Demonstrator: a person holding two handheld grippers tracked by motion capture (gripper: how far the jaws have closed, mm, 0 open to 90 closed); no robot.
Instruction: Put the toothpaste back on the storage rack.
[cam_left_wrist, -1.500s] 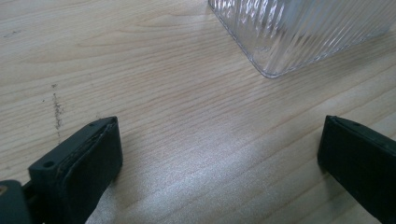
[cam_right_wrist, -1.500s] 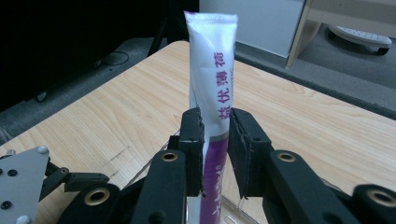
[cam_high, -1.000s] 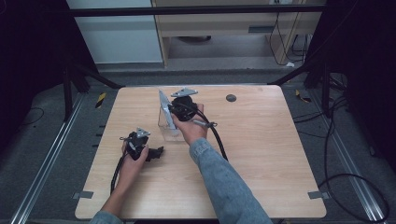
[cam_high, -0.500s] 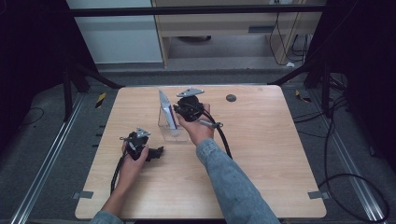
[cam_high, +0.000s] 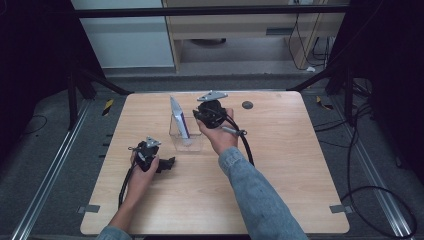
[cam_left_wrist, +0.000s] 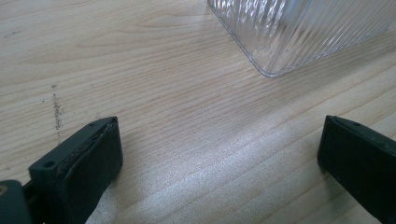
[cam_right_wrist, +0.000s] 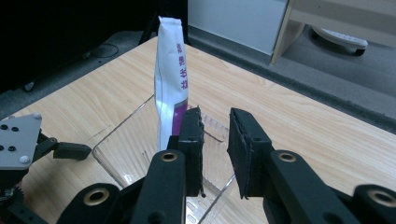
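Hovering my right gripper (cam_right_wrist: 215, 128), jaws narrowly parted and empty, beside the tube (cam_right_wrist: 170, 79) in the clear box (cam_high: 176, 137) at frame centre. Left gripper (cam_left_wrist: 219, 149) rests wide open. Next, I'd back away without tipping it.

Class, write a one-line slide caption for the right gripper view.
Right tool, slightly open, hovers over a clear box holding an upright tube.

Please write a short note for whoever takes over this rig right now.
Left tool: open, empty, low on the table beside the clear container.
Right tool: jaws slightly apart, holding nothing, above the container's rim.
Tube: upright inside the container, leaning on a wall.
Done: the tube appears placed.
Left: probably just draw the right tool clear without tipping the tube.
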